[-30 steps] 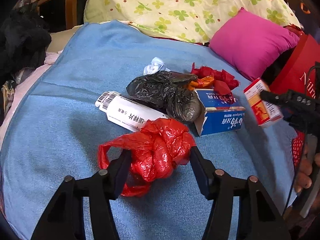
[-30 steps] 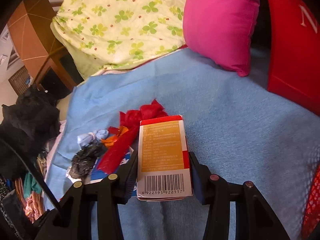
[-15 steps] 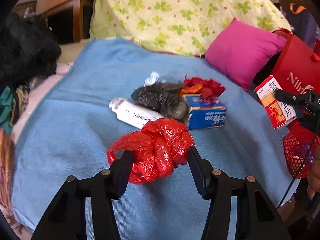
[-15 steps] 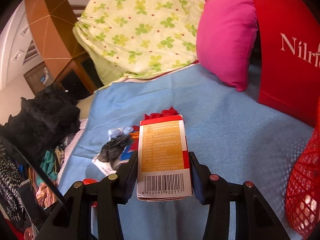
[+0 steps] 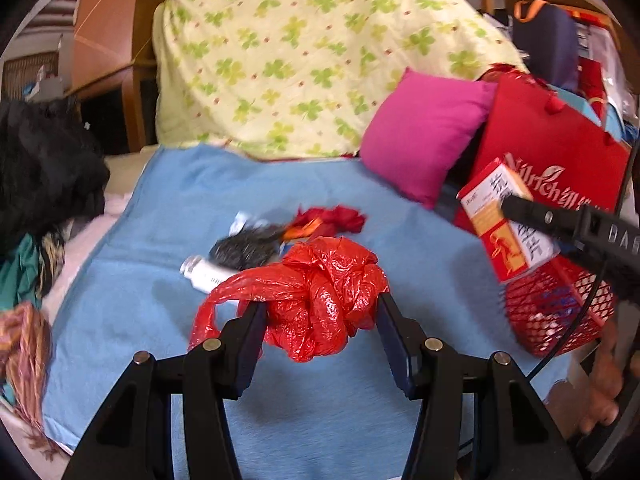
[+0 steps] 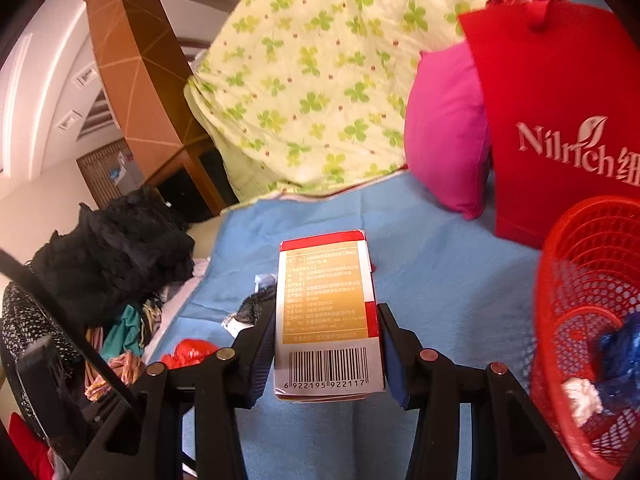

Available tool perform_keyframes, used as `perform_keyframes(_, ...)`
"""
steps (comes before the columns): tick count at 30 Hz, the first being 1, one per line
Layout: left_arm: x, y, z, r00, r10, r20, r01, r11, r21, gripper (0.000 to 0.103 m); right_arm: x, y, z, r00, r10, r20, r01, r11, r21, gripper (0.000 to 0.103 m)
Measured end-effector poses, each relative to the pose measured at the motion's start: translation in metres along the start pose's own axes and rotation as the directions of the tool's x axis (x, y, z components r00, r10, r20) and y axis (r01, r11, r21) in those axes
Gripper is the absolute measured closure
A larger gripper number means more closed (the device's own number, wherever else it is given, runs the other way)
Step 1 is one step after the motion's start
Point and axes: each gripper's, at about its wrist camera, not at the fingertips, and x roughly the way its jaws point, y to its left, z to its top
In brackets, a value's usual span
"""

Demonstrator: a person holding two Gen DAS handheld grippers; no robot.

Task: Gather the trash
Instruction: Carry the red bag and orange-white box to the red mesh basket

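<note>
Both grippers have risen off the blue blanket (image 5: 168,216) since a second ago, and the red mesh basket (image 6: 580,280) has come into view on my right. Its contents: a blue wad and white paper. My left gripper (image 5: 320,332) has its jaws clamped on the red plastic bag (image 5: 320,292); my right gripper (image 6: 326,348) has its jaws clenched on the orange carton (image 6: 326,312). Farther off, remaining trash (image 5: 256,246) lies on the blanket.

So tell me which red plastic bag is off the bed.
The crumpled red bag clamped in the left gripper; the other red bag lies on the blue blanket.
</note>
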Motion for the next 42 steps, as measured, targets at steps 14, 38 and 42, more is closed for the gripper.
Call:
perform_keyframes(14, -0.029, -0.085, 0.034, 0.998, -0.005, 0.063, -0.003, 0.992, 0.125, 0.046, -0.070, -0.057, 0.014, 0.989, -0.024, 0.144, 0.012, 0.997, 0.082, 0.053)
perform_keyframes(38, -0.032, -0.193, 0.056, 0.989, -0.129, 0.073, 0.103, 0.953, 0.286, 0.046, -0.132, -0.170, 0.022, 0.962, -0.123, 0.245, 0.036, 0.943, 0.332, 0.053)
perform_keyframes(42, -0.029, -0.210, 0.056, 0.984, -0.170, 0.054, 0.147, 0.944, 0.295, 0.046, -0.139, -0.185, 0.021, 0.959, -0.140, 0.247, 0.040, 0.928, 0.370, 0.053)
